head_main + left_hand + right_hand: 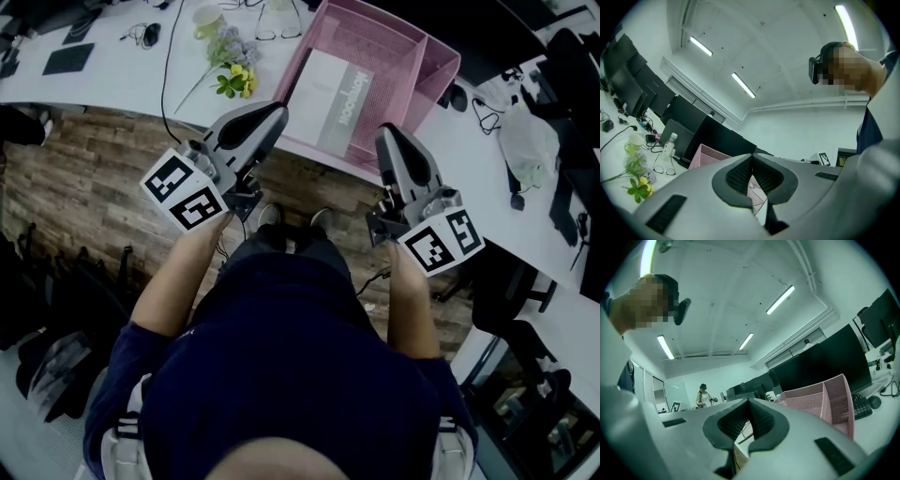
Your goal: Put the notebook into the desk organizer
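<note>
- Pink mesh desk organizer (394, 56), set on the white desk (112, 84) near its front edge; two compartments are seen
- Notebook (330, 98), pale cover with a grey band, lodged in the wider compartment, touched by neither gripper
- Left gripper (277, 112): jaws brought together, nothing between them
- Right gripper (385, 132): jaws likewise closed and empty
- Flowers (232, 67), cup (208, 19), glasses (278, 35) laid on the desk
- Wood-plank floor (75, 187); strip lights (743, 85) and dark monitors (820, 366) noted in the room
</note>
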A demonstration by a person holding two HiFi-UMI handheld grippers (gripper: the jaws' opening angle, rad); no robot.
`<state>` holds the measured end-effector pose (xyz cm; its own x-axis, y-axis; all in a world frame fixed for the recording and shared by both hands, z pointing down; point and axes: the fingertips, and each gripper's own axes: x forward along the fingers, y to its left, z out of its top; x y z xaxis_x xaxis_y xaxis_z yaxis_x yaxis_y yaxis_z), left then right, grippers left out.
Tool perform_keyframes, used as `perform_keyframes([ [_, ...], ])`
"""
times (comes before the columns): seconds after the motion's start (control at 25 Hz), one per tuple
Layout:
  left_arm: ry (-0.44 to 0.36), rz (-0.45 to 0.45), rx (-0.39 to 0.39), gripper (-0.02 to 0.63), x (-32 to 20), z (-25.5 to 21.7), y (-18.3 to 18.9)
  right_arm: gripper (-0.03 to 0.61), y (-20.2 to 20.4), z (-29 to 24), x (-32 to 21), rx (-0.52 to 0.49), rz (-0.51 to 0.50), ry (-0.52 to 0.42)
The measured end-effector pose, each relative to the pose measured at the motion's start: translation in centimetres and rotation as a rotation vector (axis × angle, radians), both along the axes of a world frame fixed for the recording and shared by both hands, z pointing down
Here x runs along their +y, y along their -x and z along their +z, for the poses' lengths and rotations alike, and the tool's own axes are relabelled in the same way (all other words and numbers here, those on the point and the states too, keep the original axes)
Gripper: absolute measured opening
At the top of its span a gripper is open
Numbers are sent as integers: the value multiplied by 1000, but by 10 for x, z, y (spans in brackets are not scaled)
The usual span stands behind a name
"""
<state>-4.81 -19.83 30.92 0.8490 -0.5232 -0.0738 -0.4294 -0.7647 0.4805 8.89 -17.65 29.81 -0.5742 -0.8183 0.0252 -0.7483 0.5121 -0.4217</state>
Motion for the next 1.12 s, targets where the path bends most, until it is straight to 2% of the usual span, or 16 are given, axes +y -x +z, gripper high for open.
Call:
perform_keyframes([
  [1.12,24,13,-4,31,-12,8,-12,4,-7,9,-13,19,-10,17],
])
